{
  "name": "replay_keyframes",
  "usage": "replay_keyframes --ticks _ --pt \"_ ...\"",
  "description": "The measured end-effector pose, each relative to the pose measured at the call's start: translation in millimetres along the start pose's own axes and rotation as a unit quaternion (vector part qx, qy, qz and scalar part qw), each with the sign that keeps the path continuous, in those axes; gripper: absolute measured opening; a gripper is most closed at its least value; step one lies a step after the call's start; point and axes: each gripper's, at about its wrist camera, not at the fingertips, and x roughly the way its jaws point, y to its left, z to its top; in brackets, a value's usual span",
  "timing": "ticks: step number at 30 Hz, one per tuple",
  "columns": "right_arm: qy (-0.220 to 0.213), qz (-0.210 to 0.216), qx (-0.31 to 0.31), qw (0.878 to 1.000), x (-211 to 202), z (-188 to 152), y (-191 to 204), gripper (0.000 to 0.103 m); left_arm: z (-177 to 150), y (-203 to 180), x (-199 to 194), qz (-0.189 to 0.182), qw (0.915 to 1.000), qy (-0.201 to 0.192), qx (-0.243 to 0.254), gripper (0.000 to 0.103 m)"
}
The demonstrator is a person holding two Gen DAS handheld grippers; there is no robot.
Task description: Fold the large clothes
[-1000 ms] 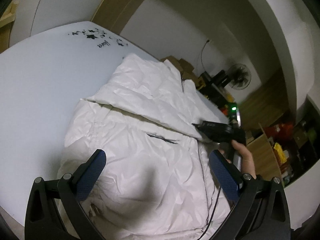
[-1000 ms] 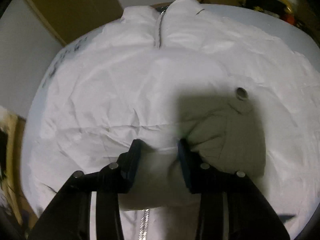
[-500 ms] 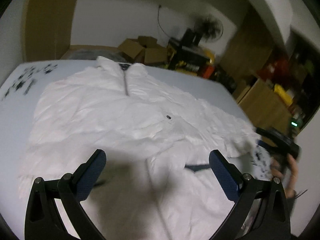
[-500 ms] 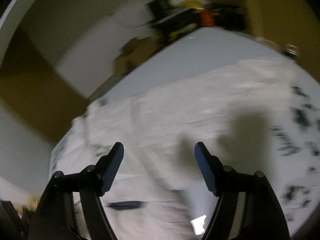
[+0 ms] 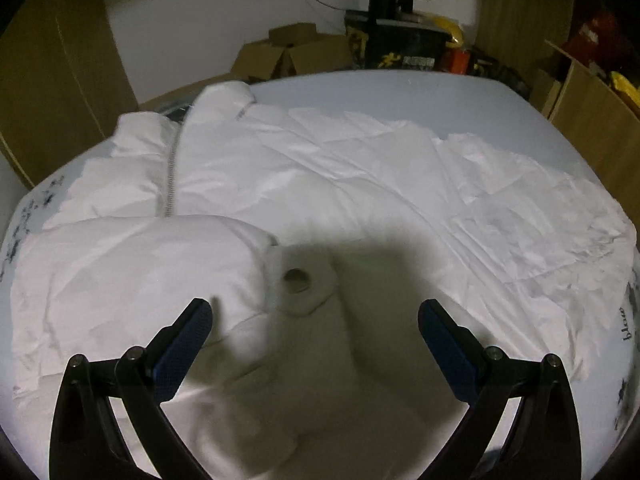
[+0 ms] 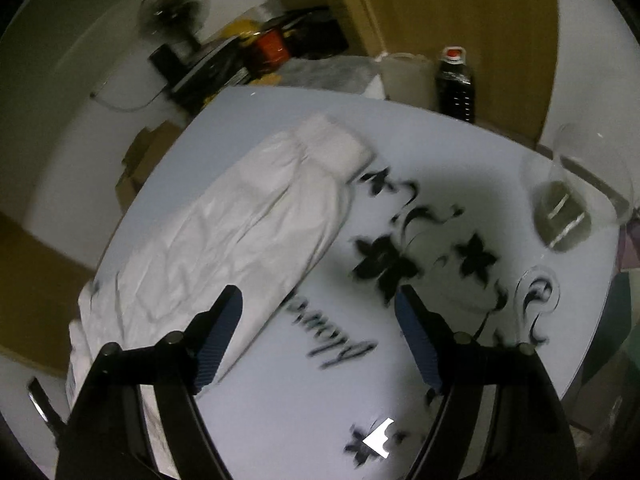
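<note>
A white puffer jacket (image 5: 320, 184) lies zipper-up on the pale blue table (image 5: 400, 92). One sleeve (image 5: 132, 264) is folded across the chest, and its cuff with a snap button (image 5: 298, 280) rests near the middle. My left gripper (image 5: 314, 316) hovers just above that cuff, open, with nothing held. In the right wrist view the other sleeve (image 6: 240, 240) stretches out flat, cuff (image 6: 338, 146) at the far end. My right gripper (image 6: 318, 308) hangs over the sleeve's edge and the printed table (image 6: 384, 260). Its jaws are opening with nothing between them.
A clear glass container (image 6: 576, 208) stands on the table at the right. A dark bottle (image 6: 458, 84) and a pale jug (image 6: 408, 80) stand past the far edge. Cardboard boxes (image 5: 288, 56), a fan (image 6: 174, 12) and cluttered shelves ring the table.
My right gripper let go of the folded sleeve and swung out over the other sleeve. My left gripper swept across the jacket to above the folded cuff, staying open.
</note>
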Motion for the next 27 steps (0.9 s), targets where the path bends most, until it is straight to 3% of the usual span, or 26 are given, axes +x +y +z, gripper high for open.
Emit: replay_keyframes --ticks 11,16,20,22,24,27 --pt "0.053 0.064 0.064 0.994 61 38 -2 0.077 3 -12 37 0.026 0.9993 0.02 0.015 0.103" --pt "0.062 0.055 0.063 0.995 86 41 7 0.074 -1 -11 41 0.026 0.9996 0.008 0.012 0.103" --pt "0.041 0.04 0.058 0.997 90 45 11 0.068 -2 -10 43 0.023 0.9997 -0.004 0.008 0.103" --pt "0.033 0.02 0.056 0.998 93 47 13 0.051 -3 -11 42 0.024 0.9997 -0.007 0.007 0.103" --pt "0.035 0.001 0.051 0.998 97 48 15 0.021 -3 -11 42 0.023 0.9997 -0.009 0.006 0.103" --pt "0.052 -0.006 0.048 0.997 101 49 21 0.007 -3 -9 41 0.017 0.9998 -0.009 0.004 0.103"
